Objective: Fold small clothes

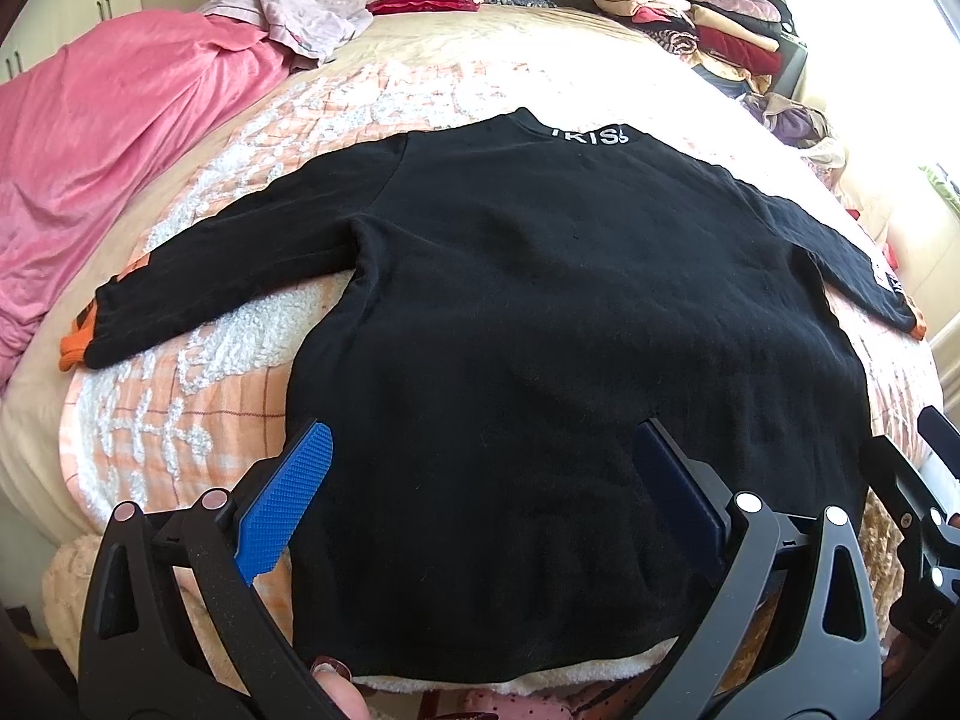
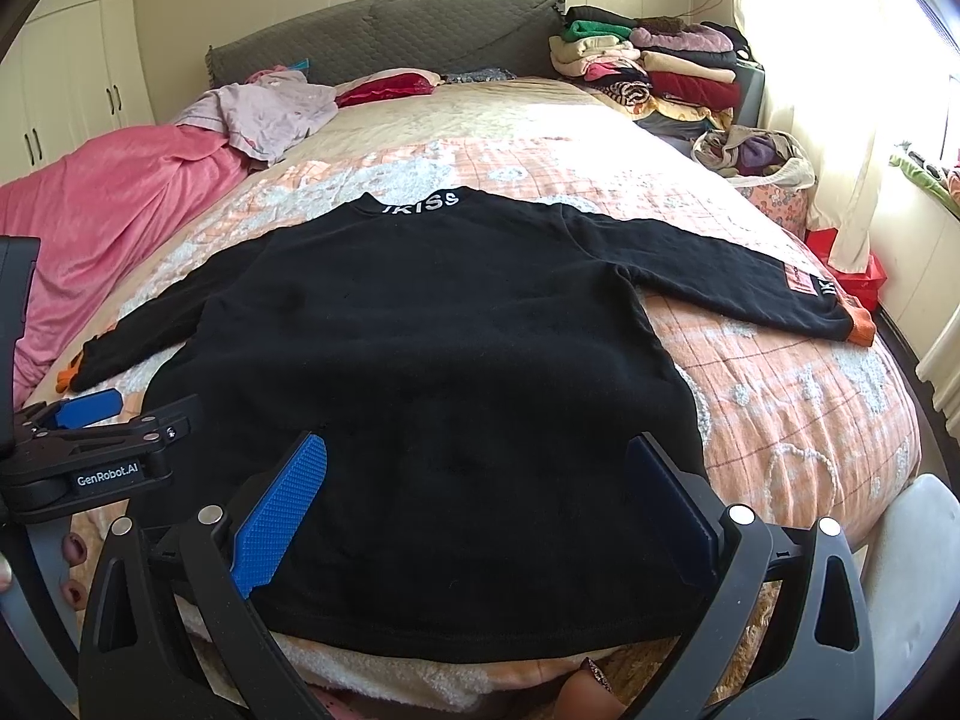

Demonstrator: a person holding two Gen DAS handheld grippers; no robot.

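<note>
The black sweater (image 1: 540, 312) lies flat, back side up, on the bed (image 2: 780, 396), hem nearest the grippers and both sleeves spread out to the sides. The left gripper (image 1: 480, 498) hangs over the hem with its blue fingers (image 1: 282, 504) wide apart and holding nothing; the right gripper (image 2: 480, 504) does the same from the hem's other end, fingers (image 2: 276, 516) equally spread. Farther out, the orange cuffs (image 2: 861, 324) mark the sleeve ends, the collar lettering (image 2: 420, 204) points toward the headboard, and a stack of folded clothes (image 2: 654, 72) sits by the window. A good first fold probably means pinching one sleeve near its cuff (only the top layer of blanket-free cloth) and drawing it straight across the body, keeping the hem square.
</note>
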